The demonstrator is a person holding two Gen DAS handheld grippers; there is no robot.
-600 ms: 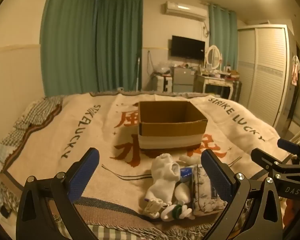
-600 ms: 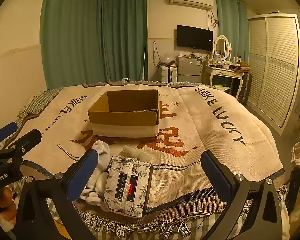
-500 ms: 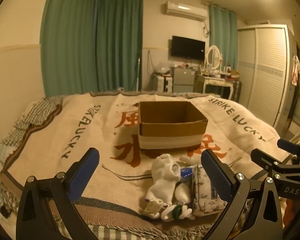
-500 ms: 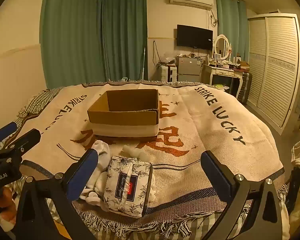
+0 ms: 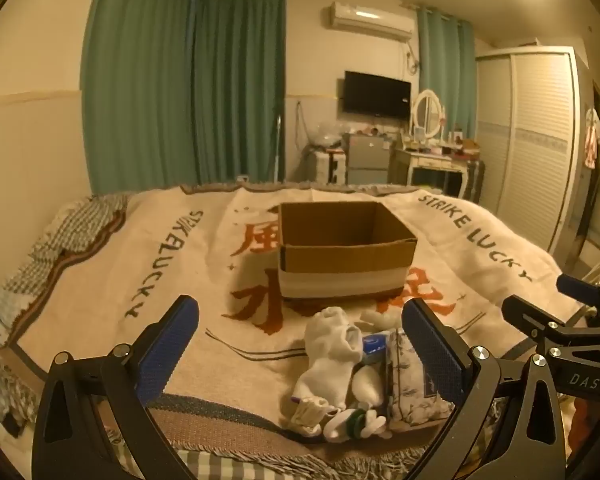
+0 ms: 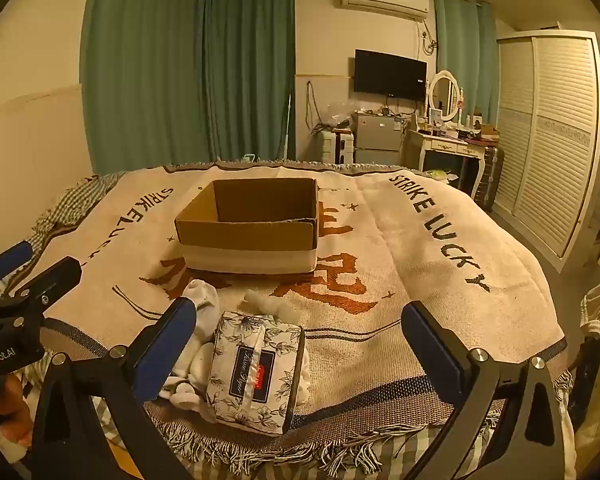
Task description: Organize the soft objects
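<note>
At the far left of the bed a checked sheet (image 5: 76, 228) shows from under the cream woven blanket (image 5: 112, 292), which covers almost the whole bed and carries the words "STRIKE LUCKY" along both sides and big orange characters in the middle. The left gripper (image 5: 300, 352) hangs above the near edge of this blanket with its two blue-padded fingers (image 5: 166, 350) wide apart and nothing between them. Moving to the right, an open cardboard box (image 5: 346, 256) stands upright in the middle of the blanket, and from this angle I cannot see its bottom. Just in front of the box, near the fringed edge, the soft objects lie together in a small heap: a white sock (image 5: 332, 356) with smaller white socks under and beside it, and, touching them on the right, a tissue pack in a floral cover (image 6: 256, 368) with a dark blue label on its top. The right gripper (image 6: 300, 348) is also over the near edge, its fingers (image 6: 432, 344) spread wide and empty; in its own view the tissue pack is between them but lower, not touched. At the far right stands a white wardrobe (image 6: 556, 128) with slatted doors.
</note>
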